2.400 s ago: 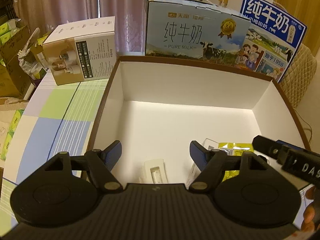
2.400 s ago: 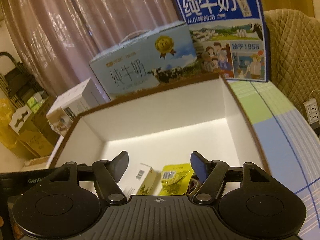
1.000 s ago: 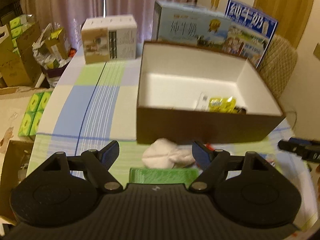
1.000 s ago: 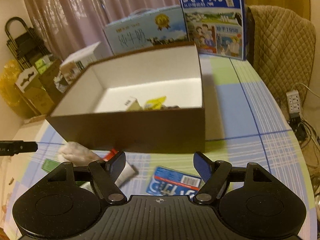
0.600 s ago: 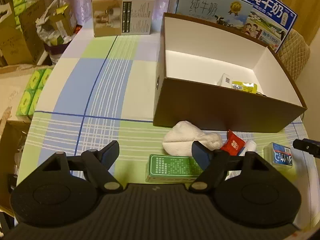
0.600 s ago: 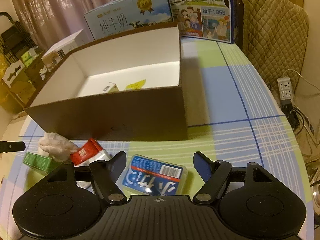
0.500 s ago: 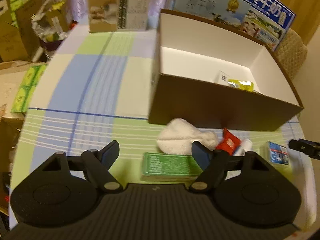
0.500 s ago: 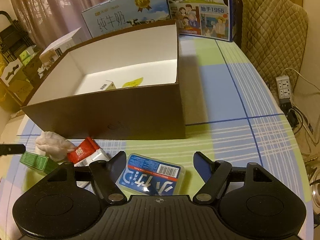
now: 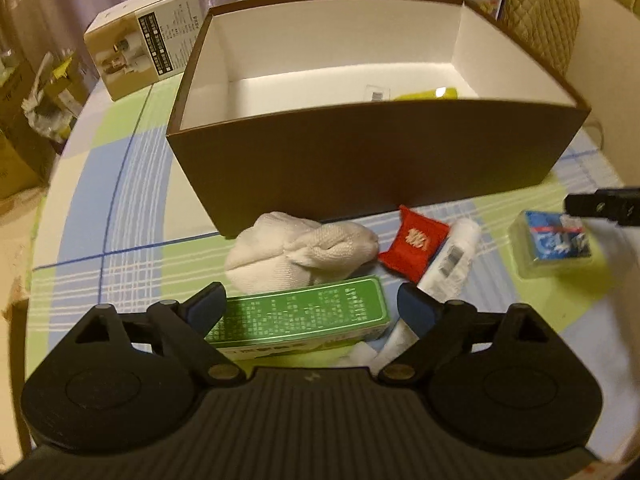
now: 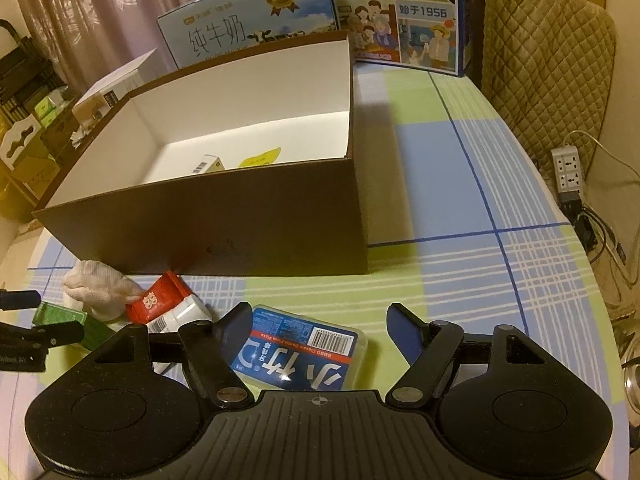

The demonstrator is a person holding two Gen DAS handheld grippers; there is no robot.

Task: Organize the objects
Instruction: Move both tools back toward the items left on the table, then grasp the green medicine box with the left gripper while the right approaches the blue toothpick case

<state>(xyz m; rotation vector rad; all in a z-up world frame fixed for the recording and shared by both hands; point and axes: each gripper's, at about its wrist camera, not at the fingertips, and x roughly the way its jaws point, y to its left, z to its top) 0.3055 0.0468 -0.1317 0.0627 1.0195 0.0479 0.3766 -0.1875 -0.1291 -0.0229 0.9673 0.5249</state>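
Left tongs [image 9: 310, 306]: mine, spreading wider right now, tilted down over the near edge of the desk. The green box lies between the tips; the pads do not press on it.
Green box [image 9: 298, 316]: flat on the desk near its front edge, long side across my view, just in front of the white cloth bundle.
White cloth bundle [image 9: 302, 250]: on the desk, close against the front wall of the brown box, touching or nearly touching the green box's far edge.
Red packet [image 9: 414, 242]: just right of the bundle, tilted, leaning partly on the white tube.
White tube [image 9: 452, 260]: lies at a slant beside the red packet, its lower end running under my left tongs' right finger.
Right tongs [image 10: 318, 326]: mine, parted, gripping nothing. The blue pick case sits between the tips, with clear space to the right finger; whether the left finger touches it I cannot tell.
Blue pick case [image 10: 298, 350]: flat on the desk near its front edge, to the right of the tube and packet, barcode face up.
Brown box [image 10: 208, 228]: open-topped, white inside, mid-desk; a small barcoded carton [image 10: 208, 165] and a yellow packet [image 10: 260, 158] lie on its floor.
Desk [image 10: 460, 208]: checked cloth of blue, green and white.
Far edge of desk: milk cartons [image 10: 248, 28] stand behind the brown box.
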